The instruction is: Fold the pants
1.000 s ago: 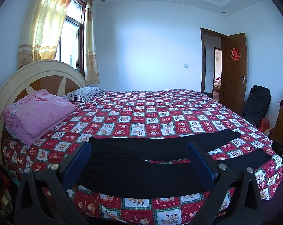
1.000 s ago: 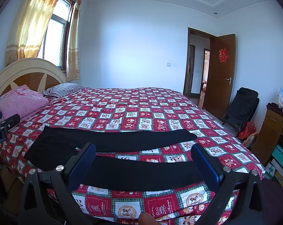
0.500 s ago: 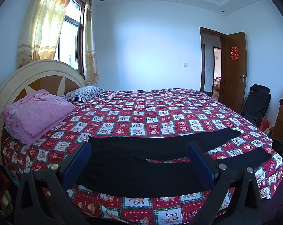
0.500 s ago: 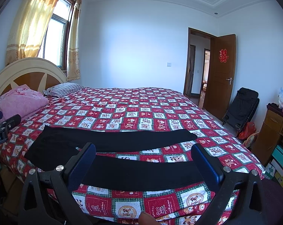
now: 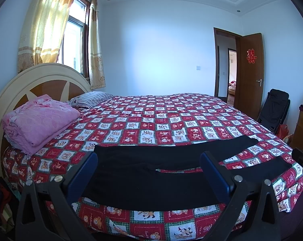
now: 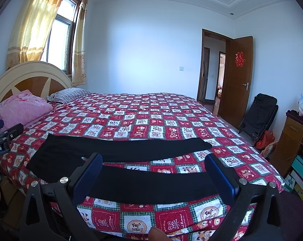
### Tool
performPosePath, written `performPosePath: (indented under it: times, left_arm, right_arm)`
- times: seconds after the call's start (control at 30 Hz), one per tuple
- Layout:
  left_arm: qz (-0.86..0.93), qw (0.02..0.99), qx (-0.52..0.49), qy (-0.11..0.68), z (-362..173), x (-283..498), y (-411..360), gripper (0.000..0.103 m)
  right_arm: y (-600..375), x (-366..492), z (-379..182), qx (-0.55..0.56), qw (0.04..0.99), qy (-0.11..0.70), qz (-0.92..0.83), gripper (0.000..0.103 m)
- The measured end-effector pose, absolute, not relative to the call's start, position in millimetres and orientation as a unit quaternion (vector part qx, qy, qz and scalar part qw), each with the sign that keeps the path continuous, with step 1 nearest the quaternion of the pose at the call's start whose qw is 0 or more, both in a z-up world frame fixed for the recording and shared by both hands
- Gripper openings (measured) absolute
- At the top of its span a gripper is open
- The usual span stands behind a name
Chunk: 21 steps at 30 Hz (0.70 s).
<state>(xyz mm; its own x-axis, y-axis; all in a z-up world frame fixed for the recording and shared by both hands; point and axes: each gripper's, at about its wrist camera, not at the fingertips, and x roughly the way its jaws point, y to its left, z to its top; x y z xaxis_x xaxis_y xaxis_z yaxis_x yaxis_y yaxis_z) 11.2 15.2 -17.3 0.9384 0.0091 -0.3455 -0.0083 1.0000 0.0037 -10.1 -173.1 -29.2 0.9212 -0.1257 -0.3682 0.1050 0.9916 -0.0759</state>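
Note:
Black pants (image 5: 143, 172) (image 6: 131, 168) lie flat along the near edge of the bed, waist to the left and both legs stretched to the right with a gap between them. My left gripper (image 5: 149, 168) hovers open in front of the waist and crotch area, blue pads wide apart, holding nothing. My right gripper (image 6: 153, 172) also stands open, above the near leg, apart from the cloth. The left gripper's tip shows at the left edge of the right wrist view.
The bed (image 5: 161, 120) has a red checked cartoon cover. A folded pink blanket (image 5: 37, 120) and a striped pillow (image 5: 91, 99) sit by the headboard. At the right are a black folded chair (image 6: 258, 116), a wooden cabinet (image 6: 292, 140) and an open door (image 6: 237, 80).

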Motion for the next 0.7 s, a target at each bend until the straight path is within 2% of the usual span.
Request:
performPosePath:
  times: [0.4,0.7]
  left_arm:
    - [0.005,0.98,-0.003,0.197,-33,27,24,0.103]
    - [0.032,0.963,-0.011,0.269,-91,100,74,0.103]
  right_arm:
    - [-169,-2,-40,-0.034,0.978,0.201,-0.051,0.102]
    - [-161,32,-85,-0.055,0.97,0.236,-0.023,0.102]
